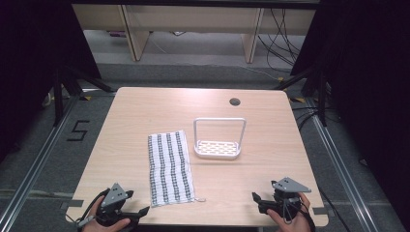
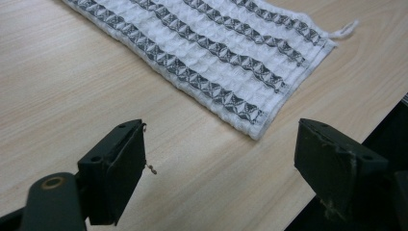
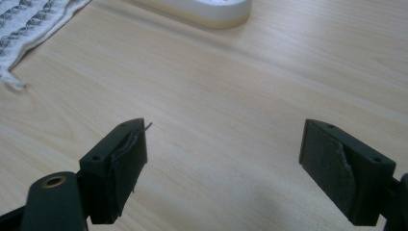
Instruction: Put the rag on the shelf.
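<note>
Here, a pale wooden tabletop [image 1: 145,106] filled the middle of the high view. A striped white-and-grey cloth [image 1: 170,166] lay flat at lower centre-left, and just to its right stood a white rack [image 1: 218,140] with a tall wire handle. At the bottom left of the frame, a hand held the left gripper [image 1: 138,215], its jaws spread wide with nothing between them. At the bottom right, the right gripper [image 1: 257,202] likewise had its jaws wide apart over bare wood.
</note>
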{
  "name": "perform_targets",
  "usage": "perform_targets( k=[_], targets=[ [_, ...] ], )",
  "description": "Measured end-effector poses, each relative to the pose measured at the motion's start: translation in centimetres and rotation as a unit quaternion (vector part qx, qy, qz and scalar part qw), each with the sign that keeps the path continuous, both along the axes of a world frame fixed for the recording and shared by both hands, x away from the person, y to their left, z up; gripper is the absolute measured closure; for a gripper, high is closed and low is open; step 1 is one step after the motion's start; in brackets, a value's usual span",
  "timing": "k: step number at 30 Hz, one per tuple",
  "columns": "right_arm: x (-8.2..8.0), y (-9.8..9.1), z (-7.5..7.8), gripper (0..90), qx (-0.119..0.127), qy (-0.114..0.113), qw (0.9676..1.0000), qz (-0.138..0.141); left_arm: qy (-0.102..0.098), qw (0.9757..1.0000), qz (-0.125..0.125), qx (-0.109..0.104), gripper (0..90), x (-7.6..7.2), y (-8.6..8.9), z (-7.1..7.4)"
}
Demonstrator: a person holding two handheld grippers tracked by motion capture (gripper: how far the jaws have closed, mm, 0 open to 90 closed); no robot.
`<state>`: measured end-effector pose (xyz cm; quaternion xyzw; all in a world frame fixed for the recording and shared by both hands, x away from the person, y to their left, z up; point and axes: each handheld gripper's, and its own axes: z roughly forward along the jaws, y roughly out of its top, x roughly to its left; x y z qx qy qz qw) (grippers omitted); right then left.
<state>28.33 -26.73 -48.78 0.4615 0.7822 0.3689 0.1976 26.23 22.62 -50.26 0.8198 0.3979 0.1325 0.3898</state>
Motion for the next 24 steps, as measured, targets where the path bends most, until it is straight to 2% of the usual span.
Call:
perform_targets(
  k=[3,4,5,6,7,8,9,11,12,13,14,15,17,18,20,21,23,24],
  targets=[
    [-0.2,0.6,0.0,17.7,0.014,0.011,0.9998,-0.003,-0.001,1.0000,0.004,-0.005,17.9,-0.1,-0.3,0.0],
    [0.1,0.5,0.0,17.9,0.002,0.003,0.9999,0.017,-0.001,1.0000,-0.005,0.004,17.9,-0.1,-0.3,0.0],
    [0.1,0.7,0.0,17.9,0.003,0.003,0.9998,0.019,-0.001,1.0000,-0.005,0.004,17.9,-0.1,-0.3,0.0],
    [-0.1,1.1,0.1,18.1,0.015,0.012,0.9998,0.010,-0.002,1.0000,-0.003,0.004,17.9,-0.1,-0.5,0.0],
    [-0.1,1.1,0.1,18.1,0.015,0.012,0.9998,0.010,-0.002,1.0000,-0.003,0.004,18.0,-0.1,-0.5,0.0],
    [0.1,1.3,0.1,18.4,0.002,0.001,0.9996,0.029,-0.004,1.0000,-0.006,0.003,18.2,-0.2,-0.6,-0.1],
    [0.1,1.6,0.1,18.5,0.009,0.002,0.9994,0.032,0.002,1.0000,-0.008,0.002,18.3,-0.2,-0.6,-0.1],
    [0.1,2.2,0.2,19.7,0.008,0.002,0.9988,0.047,-0.010,0.9998,-0.017,0.011,18.7,0.0,-0.7,0.0],
    [0.0,2.5,0.3,20.2,0.003,0.000,0.9988,0.050,-0.006,1.0000,-0.006,0.003,19.1,0.0,-0.9,0.1],
    [0.1,2.8,0.3,20.2,0.005,0.000,0.9981,0.062,-0.005,0.9999,-0.009,0.001,19.3,0.0,-1.1,0.2],
    [0.1,2.8,0.3,20.2,0.005,0.000,0.9981,0.062,-0.005,0.9999,-0.009,0.001,19.3,0.0,-1.1,0.2],
    [0.1,3.7,0.4,21.2,0.001,0.001,0.9974,0.072,-0.011,0.9999,-0.012,0.000,19.4,0.1,-1.6,0.2],
    [0.3,4.5,0.4,22.0,-0.006,-0.005,0.9958,0.092,-0.009,0.9999,-0.014,-0.002,19.4,0.0,-1.9,0.1],
    [0.3,4.5,0.4,22.4,-0.006,-0.005,0.9958,0.092,-0.009,0.9997,-0.023,0.001,19.4,0.1,-2.1,0.0],
    [0.4,5.9,0.3,22.6,-0.004,-0.009,0.9928,0.120,-0.010,0.9994,-0.033,0.003,19.4,0.1,-2.6,-0.1],
    [0.4,5.9,0.3,22.6,-0.004,-0.009,0.9928,0.120,-0.010,0.9994,-0.033,0.003,19.4,0.1,-2.6,-0.1],
    [0.4,7.4,0.3,23.1,-0.003,-0.010,0.9895,0.144,-0.010,0.9995,-0.031,0.001,19.3,0.0,-2.8,-0.2],
    [0.5,7.9,0.2,23.5,-0.001,-0.009,0.9884,0.152,-0.008,0.9992,-0.037,0.011,19.3,0.0,-2.8,-0.1]
  ],
)
